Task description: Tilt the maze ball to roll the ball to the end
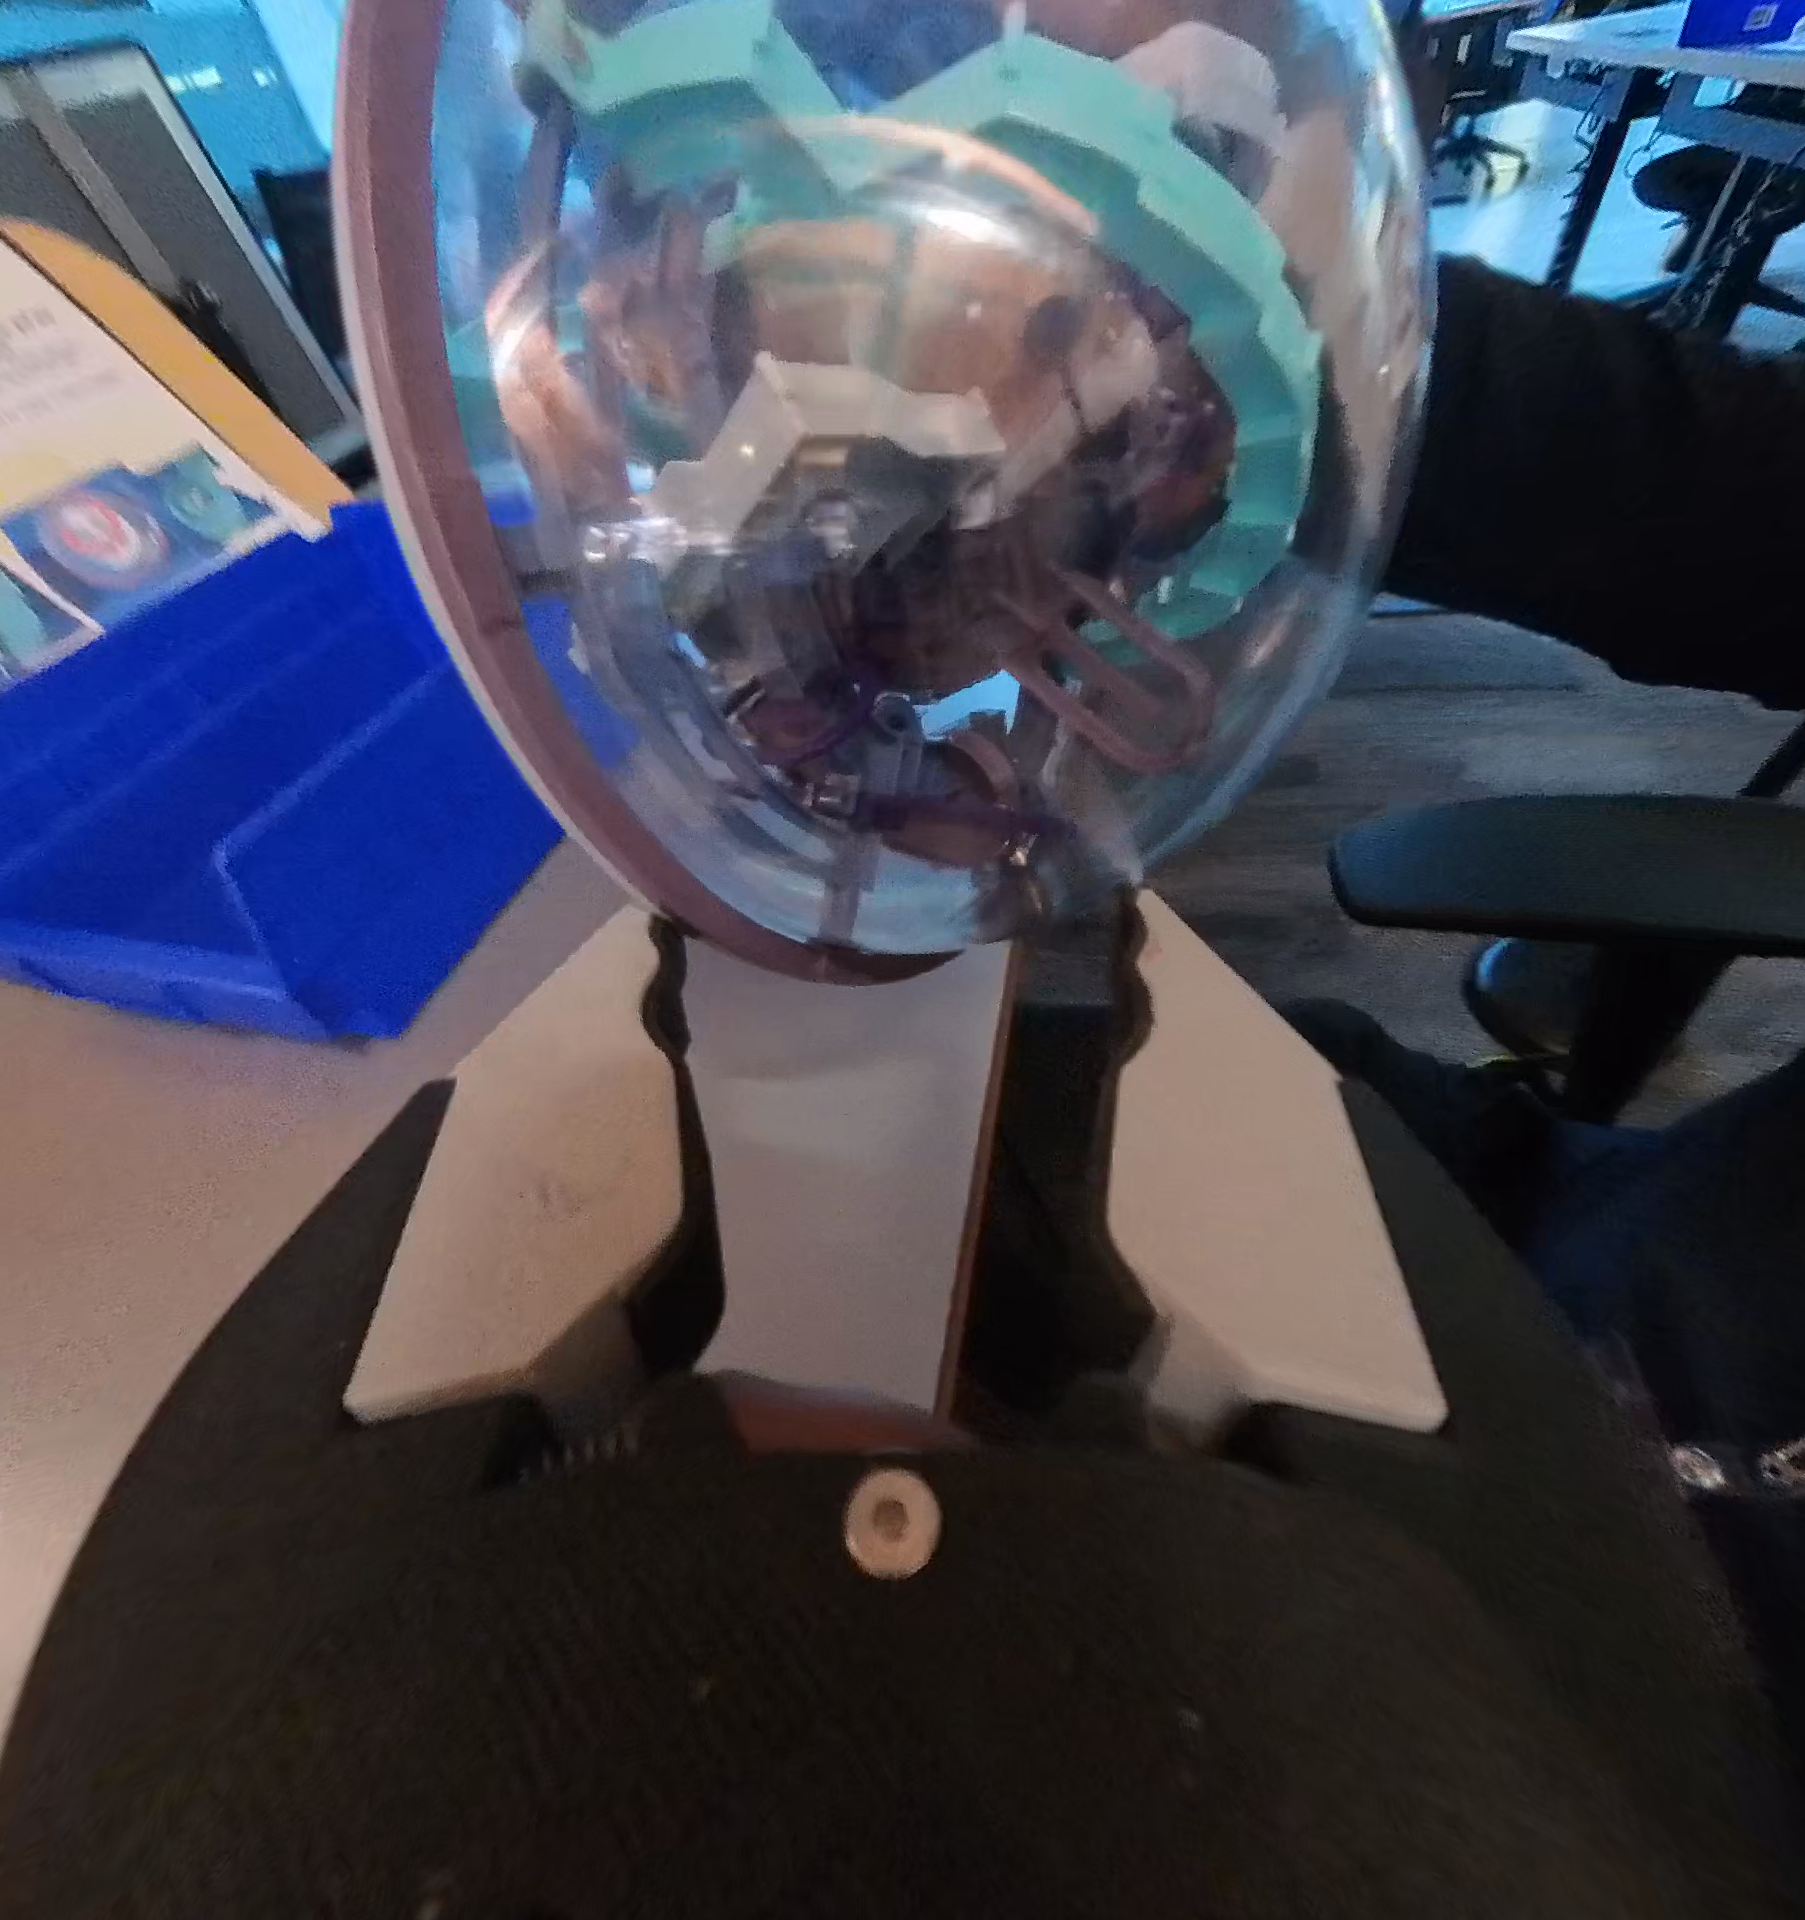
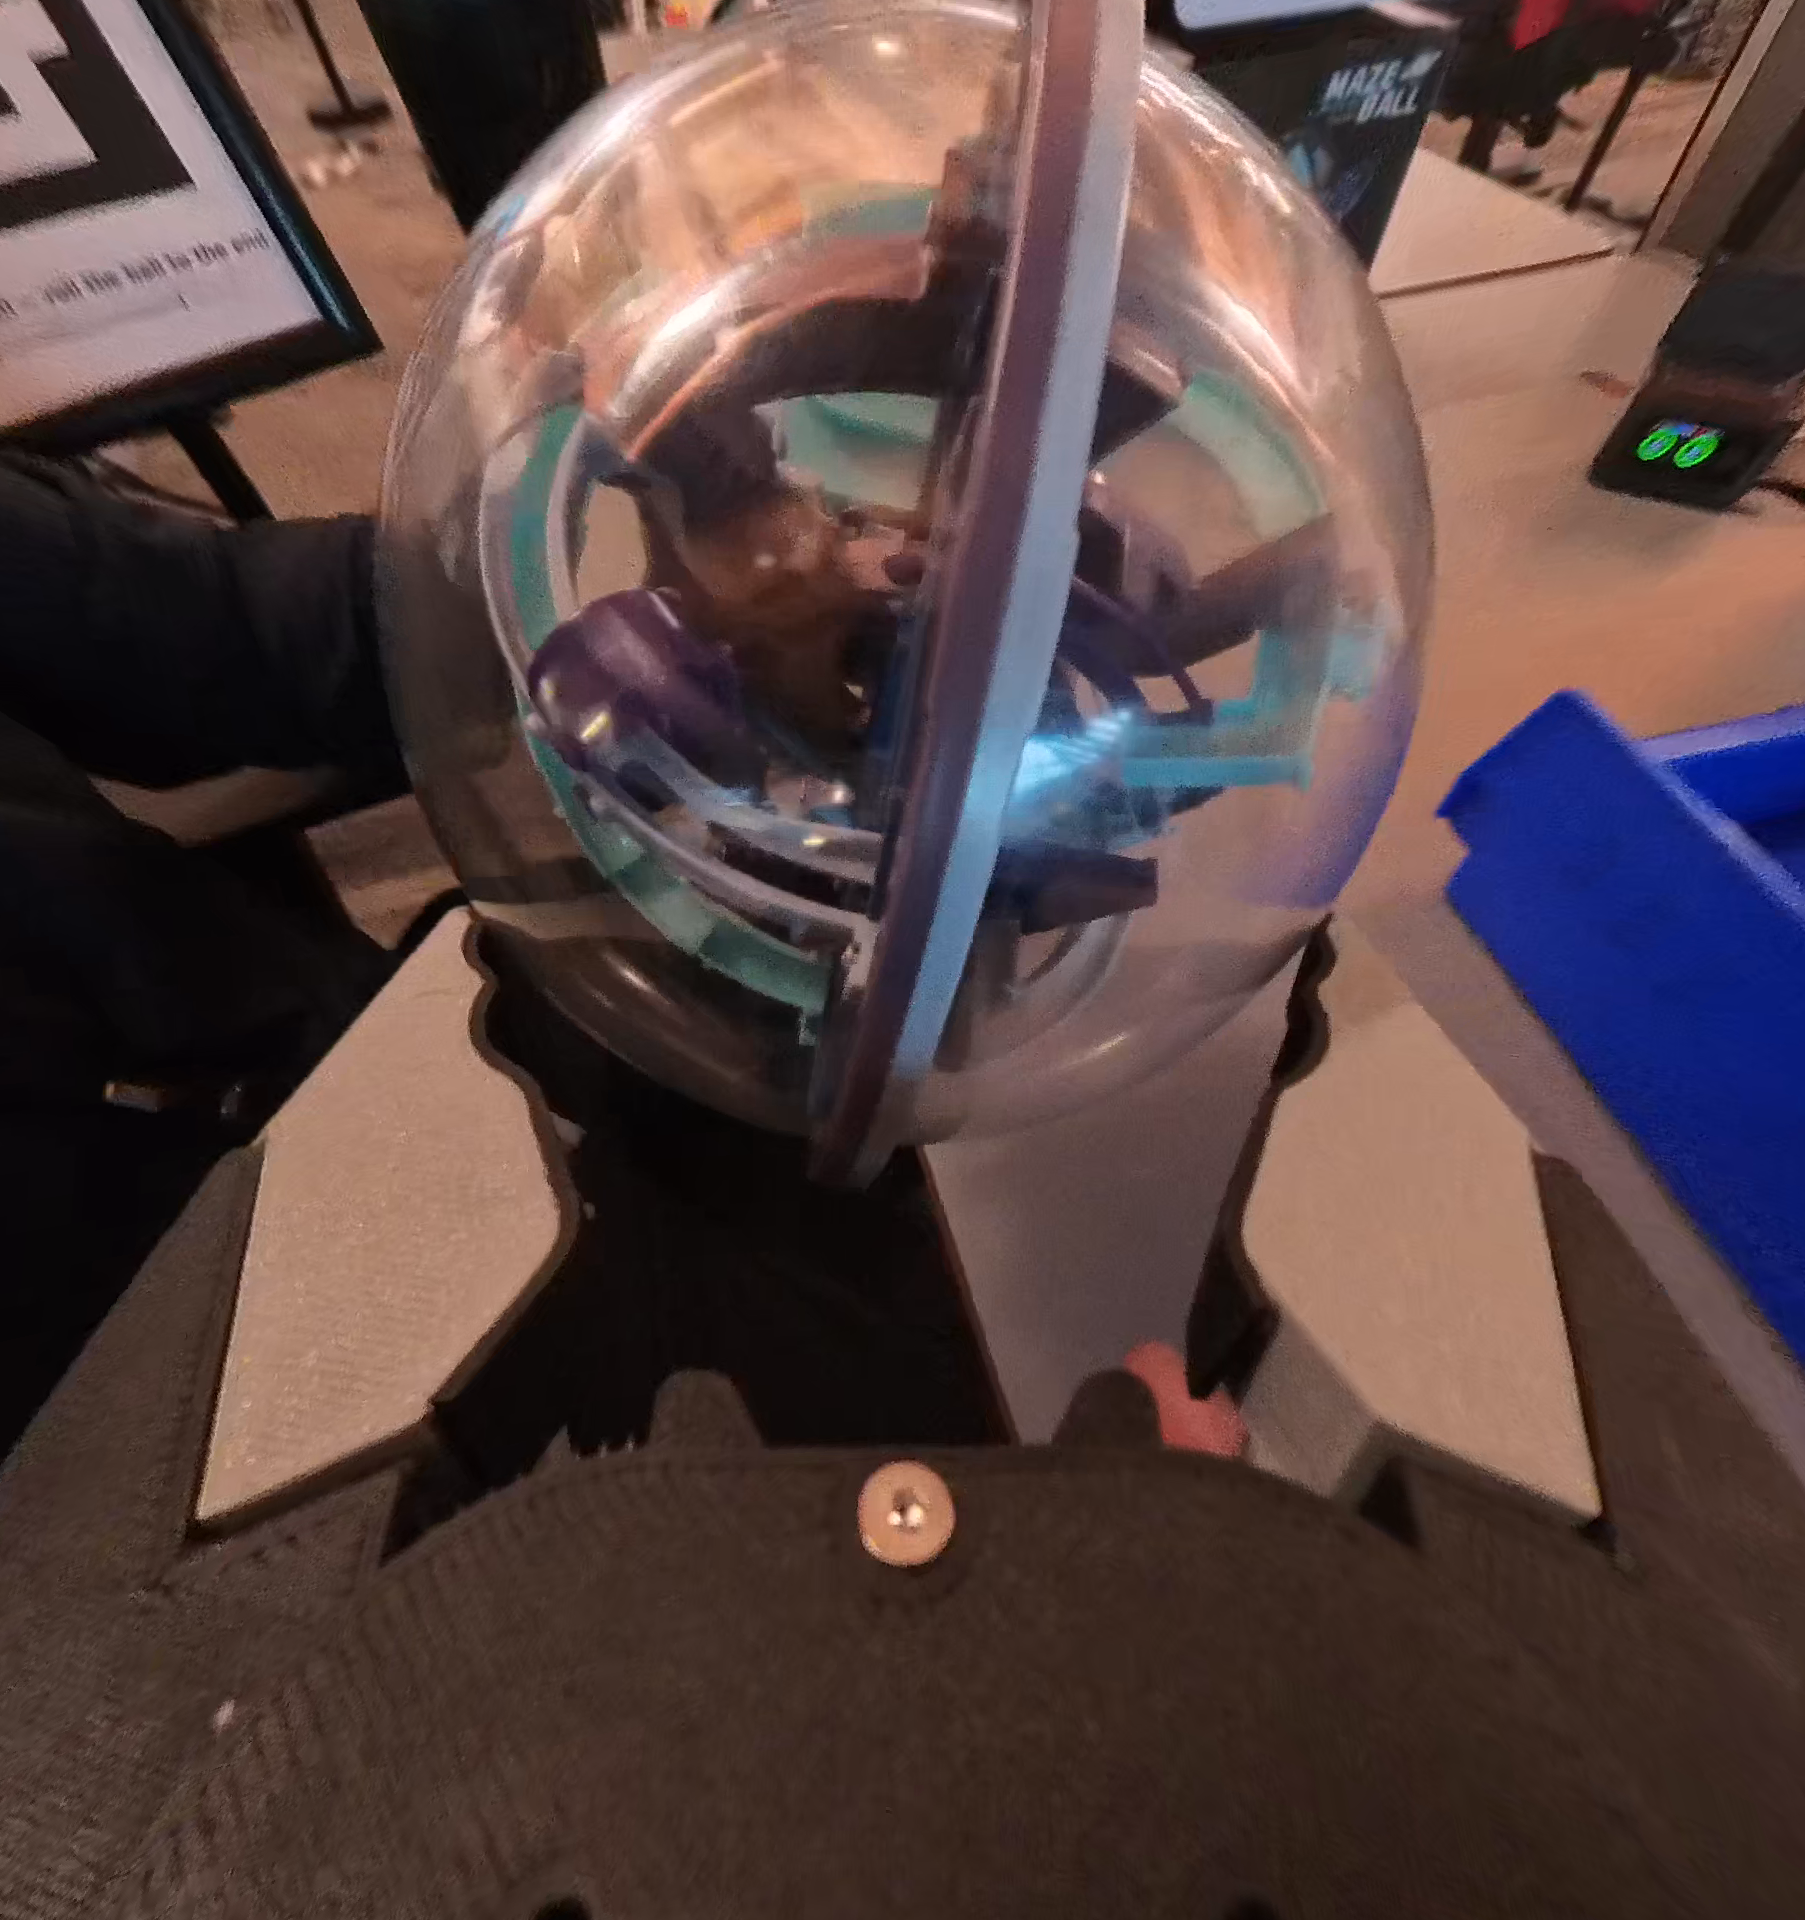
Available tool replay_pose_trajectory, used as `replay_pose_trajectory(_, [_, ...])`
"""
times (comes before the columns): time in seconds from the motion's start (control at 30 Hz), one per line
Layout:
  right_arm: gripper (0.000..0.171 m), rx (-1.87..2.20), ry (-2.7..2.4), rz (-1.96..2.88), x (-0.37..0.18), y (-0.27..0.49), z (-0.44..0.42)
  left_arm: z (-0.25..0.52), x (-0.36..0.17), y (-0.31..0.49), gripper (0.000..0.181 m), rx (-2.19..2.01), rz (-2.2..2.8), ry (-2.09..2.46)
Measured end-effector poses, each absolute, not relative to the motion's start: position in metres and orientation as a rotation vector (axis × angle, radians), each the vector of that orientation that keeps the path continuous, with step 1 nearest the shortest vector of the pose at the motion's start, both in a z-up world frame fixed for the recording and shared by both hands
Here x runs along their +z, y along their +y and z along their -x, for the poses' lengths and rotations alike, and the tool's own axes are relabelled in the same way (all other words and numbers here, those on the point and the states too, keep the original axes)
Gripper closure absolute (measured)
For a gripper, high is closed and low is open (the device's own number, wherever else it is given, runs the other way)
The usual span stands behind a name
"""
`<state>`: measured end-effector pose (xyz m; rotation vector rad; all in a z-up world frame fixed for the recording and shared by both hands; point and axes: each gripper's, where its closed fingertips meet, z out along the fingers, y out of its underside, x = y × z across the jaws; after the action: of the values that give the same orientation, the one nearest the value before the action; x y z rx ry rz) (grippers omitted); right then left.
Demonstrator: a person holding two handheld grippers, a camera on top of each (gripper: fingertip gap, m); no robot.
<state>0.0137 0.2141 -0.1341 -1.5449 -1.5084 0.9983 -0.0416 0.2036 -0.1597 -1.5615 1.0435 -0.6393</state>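
I clamp the maze ball (image 1: 877,468) between both grippers, my left gripper (image 1: 893,935) and right gripper (image 2: 893,956) each pinching its shell above the table edge (image 1: 971,1195); blue bin (image 2: 1656,935) crowds close.

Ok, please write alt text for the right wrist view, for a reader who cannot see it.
A clear plastic maze ball with teal and purple tracks inside sits between the two fingers of the right claw, its seam ring running almost upright. A blue bin is at the right, a framed sign at the upper left.
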Motion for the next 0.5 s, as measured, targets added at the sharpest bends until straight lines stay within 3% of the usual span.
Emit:
replay_pose_trajectory(0.17, [0.028,1.152,-1.453,1.608,-0.181,0.216,0.0,0.056,-0.202,0.202,0.101,-0.67,1.708,1.052])
replay_pose_trajectory(0.5, [0.027,1.314,-1.423,1.659,-0.223,0.228,0.02,0.077,-0.235,0.212,0.1,-0.672,1.841,1.028])
